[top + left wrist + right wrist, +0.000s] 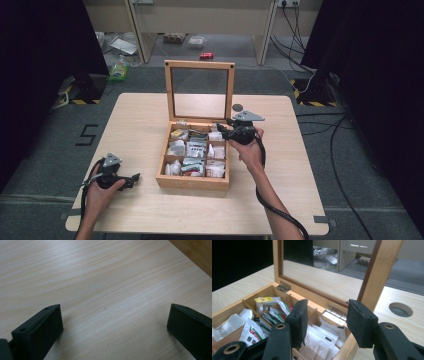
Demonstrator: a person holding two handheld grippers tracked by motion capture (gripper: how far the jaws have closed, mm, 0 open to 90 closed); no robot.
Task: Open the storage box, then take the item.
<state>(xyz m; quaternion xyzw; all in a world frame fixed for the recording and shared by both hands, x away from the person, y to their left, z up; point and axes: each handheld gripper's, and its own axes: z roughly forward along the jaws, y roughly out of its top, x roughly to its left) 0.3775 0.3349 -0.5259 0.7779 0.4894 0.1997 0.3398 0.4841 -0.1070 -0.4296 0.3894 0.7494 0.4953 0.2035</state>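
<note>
wooden box (192,181): sits mid-table, glass-paned lid (200,91) standing upright at the back, compartments full of tea packets (195,148)
table (150,125): light wood, box roughly centred, round hole (400,309) in top near box's back right corner
left gripper (131,179): low over bare table near front left, left of box and apart from it, jaws spread wide, nothing between them
right gripper (222,130): above box's back right compartments, jaws parted partway, empty
right gripper view: white packets (322,340) under the jaws, hinge (334,314) just beyond
floor: cables, clutter behind table
</note>
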